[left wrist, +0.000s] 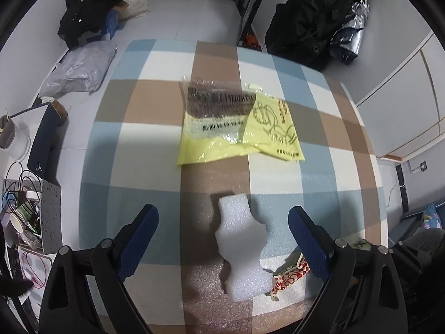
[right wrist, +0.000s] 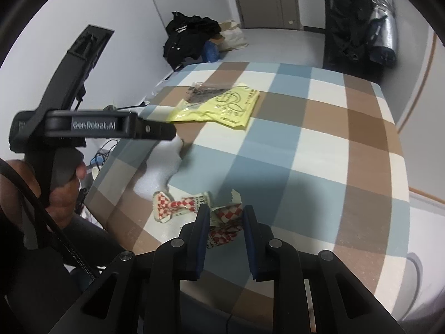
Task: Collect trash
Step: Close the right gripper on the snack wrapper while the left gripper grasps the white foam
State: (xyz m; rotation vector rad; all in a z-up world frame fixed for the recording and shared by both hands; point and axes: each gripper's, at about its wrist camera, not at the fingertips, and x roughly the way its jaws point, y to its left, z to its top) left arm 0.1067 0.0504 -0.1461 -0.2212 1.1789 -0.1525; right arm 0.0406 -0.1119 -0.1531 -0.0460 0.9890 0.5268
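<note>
A white foam piece (left wrist: 242, 246) lies on the checked table (left wrist: 144, 167), between the wide-open fingers of my left gripper (left wrist: 224, 217), which hovers above it. It also shows in the right wrist view (right wrist: 162, 168), under the left gripper's body. A yellow and clear plastic bag (left wrist: 239, 122) lies flat further back, also in the right wrist view (right wrist: 219, 103). A red-and-white checked wrapper (right wrist: 194, 206) lies near the front edge; its edge shows in the left wrist view (left wrist: 290, 274). My right gripper (right wrist: 225, 213) has its fingers partly closed around the wrapper's right end.
A bin with paper cups and cables (left wrist: 25, 220) stands left of the table. Black clothes (left wrist: 89, 8), a grey plastic bag (left wrist: 80, 69) and a dark coat (left wrist: 314, 19) lie on the floor behind. The table's edges are close at front and right (right wrist: 400, 167).
</note>
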